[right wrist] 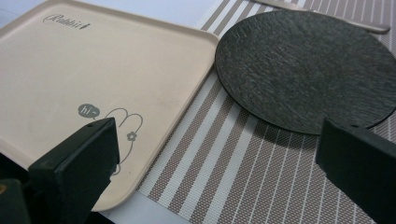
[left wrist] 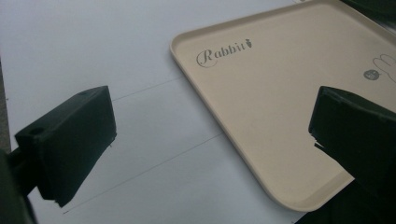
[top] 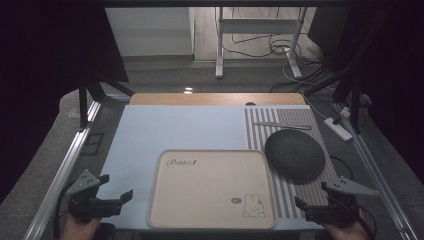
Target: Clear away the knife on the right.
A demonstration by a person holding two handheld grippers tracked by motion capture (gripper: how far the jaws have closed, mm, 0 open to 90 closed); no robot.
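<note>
Both hands sit low at the near edge of the worktop (top: pixel 150 130), each holding a black tool level and pointing forward. The left tool (top: pixel 116 187) and the right tool (top: pixel 311 194) both stand wide, gripping nothing. Between them lies a beige rectangular plastic tray (top: pixel 210 187), printed "Rabbit" and "hi~" beside a bunny drawing. A dark round textured plate (top: pixel 294 154) rests on the striped placemat (top: pixel 300 119), just right of the tray.

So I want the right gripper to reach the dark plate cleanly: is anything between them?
Nothing visible. The right gripper, jaws open and empty, faces the dark plate across bare striped mat. The beige tray lies off to one side, and the knife lies beyond the plate.
</note>
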